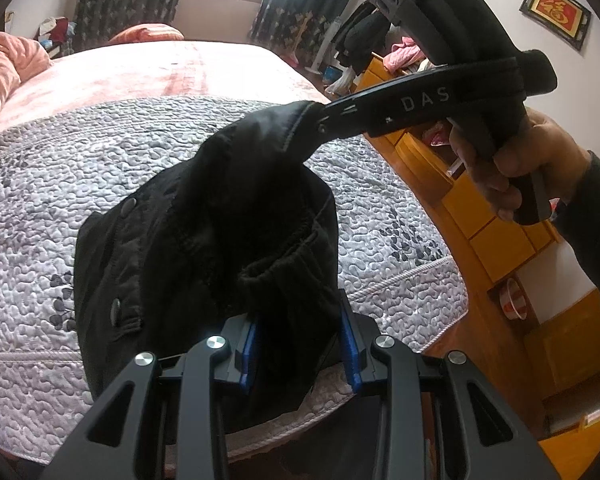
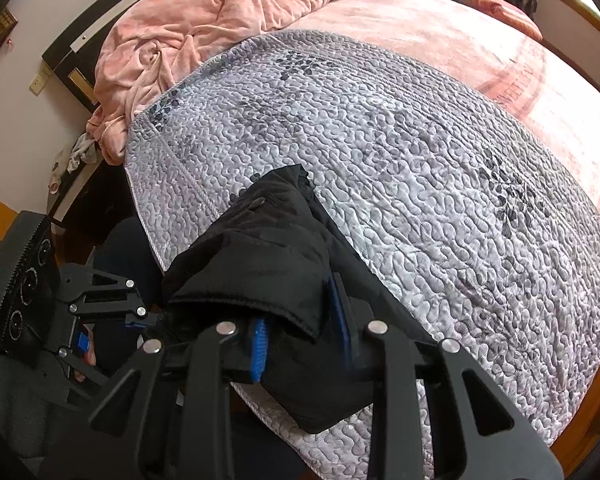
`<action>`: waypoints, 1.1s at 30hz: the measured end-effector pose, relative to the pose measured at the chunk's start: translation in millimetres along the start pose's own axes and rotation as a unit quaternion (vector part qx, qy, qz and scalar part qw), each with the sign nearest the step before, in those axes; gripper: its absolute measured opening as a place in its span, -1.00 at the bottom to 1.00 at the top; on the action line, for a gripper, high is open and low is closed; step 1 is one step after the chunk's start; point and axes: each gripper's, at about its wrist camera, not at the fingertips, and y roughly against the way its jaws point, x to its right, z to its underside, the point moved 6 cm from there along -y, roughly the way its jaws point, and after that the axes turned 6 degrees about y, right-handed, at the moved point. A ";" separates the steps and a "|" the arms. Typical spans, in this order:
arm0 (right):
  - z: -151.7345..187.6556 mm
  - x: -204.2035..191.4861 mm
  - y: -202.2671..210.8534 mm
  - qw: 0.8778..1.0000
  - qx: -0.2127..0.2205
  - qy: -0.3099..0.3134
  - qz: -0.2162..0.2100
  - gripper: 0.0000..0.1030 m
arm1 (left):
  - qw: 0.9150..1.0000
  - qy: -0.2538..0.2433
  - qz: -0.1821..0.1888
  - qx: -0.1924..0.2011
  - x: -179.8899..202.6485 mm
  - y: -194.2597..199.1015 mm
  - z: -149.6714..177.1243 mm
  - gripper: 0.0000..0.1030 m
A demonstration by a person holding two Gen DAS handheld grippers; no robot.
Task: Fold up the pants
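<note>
Pants (image 1: 204, 216) fill the left wrist view, black and bunched, draped over the near edge of a grey quilt (image 1: 60, 168) on the bed (image 1: 204, 68). The left gripper (image 1: 300, 344) is clenched on a thick wad of the waistband, blue pads pressed against cloth on both sides. Up at the right, a hand (image 1: 512, 168) holds the right gripper (image 1: 324, 114), its tips pinching another part of the waistband; its side reads "DAS". On the wall hangs a framed red sign (image 1: 556, 12) with 1 gold character (too distorted to read surely). 2 snaps show on the cloth.

From the right wrist view, the right gripper (image 2: 300, 336) is likewise clamped on folded black fabric, the blue pads half buried in it. The pants (image 2: 268, 248) lie on the quilt (image 2: 420, 184) near its edge. The left gripper (image 2: 140, 322) sits low at the left, gripping the same garment. A pink blanket (image 2: 204, 28) is heaped by the headboard, and the pink sheet (image 2: 480, 52) bears lettering, partly legible as "SWEET".
</note>
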 end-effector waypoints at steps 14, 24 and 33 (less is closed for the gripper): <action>27.0 30.4 -21.4 1.000 -0.002 -0.018 -0.014 -0.49 | 0.999 -0.007 -0.002 -0.035 6.1 -44.5 5.7 -0.34; 45.8 51.4 -38.1 0.999 -0.001 -0.029 -0.023 -0.50 | 0.998 -0.013 -0.009 -0.061 9.3 -75.9 10.5 -0.34; 71.0 70.6 -56.4 0.999 -0.005 -0.041 -0.030 -0.50 | 0.995 -0.030 -0.023 -0.087 13.2 -108.5 21.4 -0.34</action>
